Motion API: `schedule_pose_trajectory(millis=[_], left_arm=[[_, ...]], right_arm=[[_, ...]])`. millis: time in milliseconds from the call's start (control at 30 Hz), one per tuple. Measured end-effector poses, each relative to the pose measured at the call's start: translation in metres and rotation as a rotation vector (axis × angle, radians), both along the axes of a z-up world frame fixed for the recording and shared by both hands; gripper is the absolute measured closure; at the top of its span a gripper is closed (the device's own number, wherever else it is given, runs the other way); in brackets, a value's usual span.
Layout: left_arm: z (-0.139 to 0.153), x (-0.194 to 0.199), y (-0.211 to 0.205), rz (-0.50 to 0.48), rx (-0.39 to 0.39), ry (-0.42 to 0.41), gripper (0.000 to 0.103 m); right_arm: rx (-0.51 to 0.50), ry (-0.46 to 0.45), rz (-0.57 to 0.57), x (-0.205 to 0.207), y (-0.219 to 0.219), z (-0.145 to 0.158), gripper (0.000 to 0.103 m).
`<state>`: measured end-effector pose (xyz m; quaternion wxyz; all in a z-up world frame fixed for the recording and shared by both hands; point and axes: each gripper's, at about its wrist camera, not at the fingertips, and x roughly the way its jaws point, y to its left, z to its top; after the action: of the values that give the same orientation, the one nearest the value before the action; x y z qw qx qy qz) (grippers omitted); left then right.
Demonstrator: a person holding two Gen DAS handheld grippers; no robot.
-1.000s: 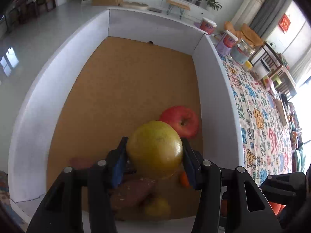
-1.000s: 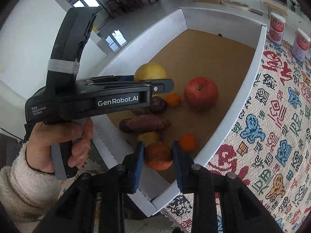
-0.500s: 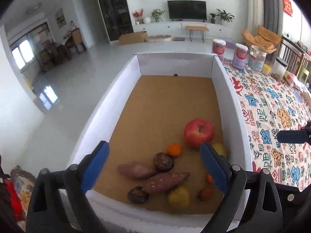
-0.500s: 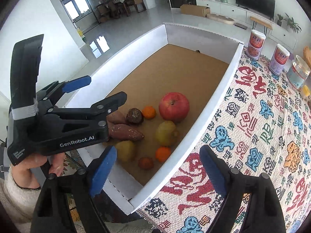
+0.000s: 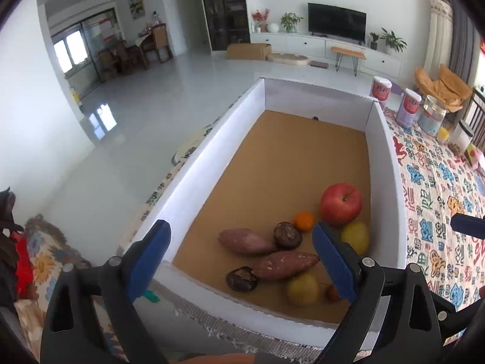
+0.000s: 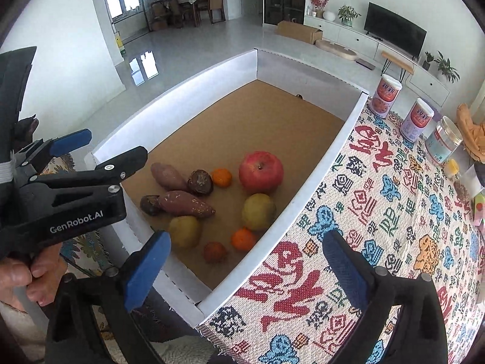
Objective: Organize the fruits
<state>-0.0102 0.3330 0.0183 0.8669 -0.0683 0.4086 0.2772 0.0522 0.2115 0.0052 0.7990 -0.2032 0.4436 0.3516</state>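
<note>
A white-walled box [image 6: 212, 72] with a brown floor holds the fruit. At its near end lie a red apple [image 6: 260, 171], a yellow-green fruit [image 6: 258, 210], a small orange [image 6: 242, 238], a dark orange fruit [image 6: 214, 251], a yellow fruit [image 6: 185, 230], two sweet potatoes [image 6: 185, 203] and two dark round pieces [image 6: 200, 182]. My left gripper [image 5: 239, 230] hangs open above the near end, empty. My right gripper [image 6: 247, 236] hovers over the box's near right corner. Its jaws are opening with nothing between them.
A patterned cloth [image 6: 379, 197] covers the table to the right of the box. Two cans [image 6: 386, 95] and a glass jar [image 6: 444, 139] stand at the back right. A hand [image 6: 18, 276] holds the left gripper at the box's left wall.
The left gripper let go of the yellow-green fruit and the right gripper let go of the dark orange fruit. Both fruits now lie in the box. Both grippers have risen and opened wide.
</note>
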Motion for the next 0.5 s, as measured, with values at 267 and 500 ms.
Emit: schedule_pose_trajectory(millis=[267,500], left_arm=[[-0.013,-0.003,0.017,0.029,-0.086,0.044,0.008],[-0.017,-0.008,0.023,0.044,-0.092,0.058,0.008]], right_arm=[[0.027,0.046,-0.061,0.009,0.009,-0.001,0.003],[0.032,0.083,-0.083,0.011,0.016,-0.007,0.003]])
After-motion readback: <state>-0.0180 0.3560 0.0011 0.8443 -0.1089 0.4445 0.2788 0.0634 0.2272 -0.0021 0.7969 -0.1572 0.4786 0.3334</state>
